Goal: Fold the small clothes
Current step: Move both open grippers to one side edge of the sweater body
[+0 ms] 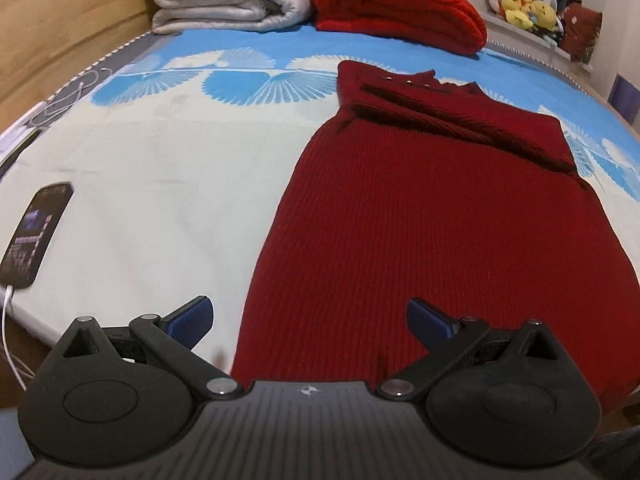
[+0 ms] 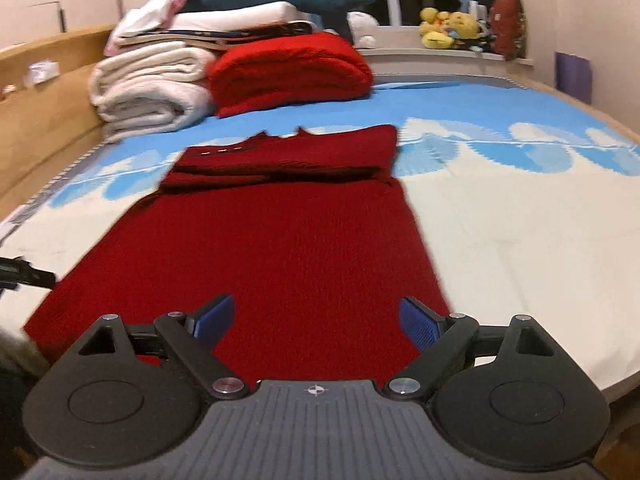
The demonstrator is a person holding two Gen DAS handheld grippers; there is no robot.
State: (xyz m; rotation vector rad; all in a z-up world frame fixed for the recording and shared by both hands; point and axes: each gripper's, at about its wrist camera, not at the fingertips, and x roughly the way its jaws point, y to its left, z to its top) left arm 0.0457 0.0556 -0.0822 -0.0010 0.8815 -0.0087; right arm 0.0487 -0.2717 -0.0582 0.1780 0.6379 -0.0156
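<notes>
A dark red knitted sweater (image 1: 420, 216) lay flat along the middle of the bed (image 1: 168, 184), its hem at the near edge and its sleeves folded across the chest. The left gripper (image 1: 310, 318) hovered over the hem's left corner, jaws spread and holding nothing. The right gripper (image 2: 316, 320) hung over the hem's right part, equally spread and empty. A phone (image 1: 38, 234) lay near the bed's left edge.

**Bedding, Phone and Toys Around the Bed**

A folded white blanket (image 1: 228, 0) is stacked beside a folded red blanket (image 1: 396, 8) on the blue-and-white bedsheet (image 1: 160, 160). A lit phone (image 1: 38, 232) is plugged into a white cable (image 1: 8, 344). Yellow plush toys (image 2: 448, 28) are lined on the windowsill (image 2: 400, 54).
</notes>
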